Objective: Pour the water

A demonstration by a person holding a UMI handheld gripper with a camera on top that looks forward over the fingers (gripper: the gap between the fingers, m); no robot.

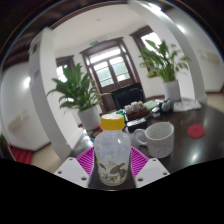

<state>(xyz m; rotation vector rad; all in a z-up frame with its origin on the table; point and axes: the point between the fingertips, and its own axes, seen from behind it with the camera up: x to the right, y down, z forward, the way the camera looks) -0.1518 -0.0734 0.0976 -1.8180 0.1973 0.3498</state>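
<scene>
Gripper view: a small clear bottle (112,158) with a yellow cap (113,122) stands upright between the two fingers of the gripper (112,168), its magenta pads (86,160) showing at either side of its body. The pads appear to sit against the bottle's flanks, so I judge the jaws clamped on the bottle, though the contact lines themselves are partly hidden by the bottle's bulge. Just beyond it, a little to the right, a white mug (156,137) sits on a dark table (190,120) with its handle turned toward the bottle. Further back stand two leafy plants (78,92) and a window (110,66).

The bottle's long axis runs vertically, cap up, mouth pointing at the ceiling; it leans neither toward nor away from the mug.

The cap looks to be on, so pouring probably cannot begin until it is off; if it is only resting there, a tilt would shed it. For the step in hand, likely carrying the bottle over the mug, I would keep the grip firm at mid-body, hold the axis upright until the mouth is above the mug's opening, then roll slowly toward the mug so the stream lands inside the rim
</scene>
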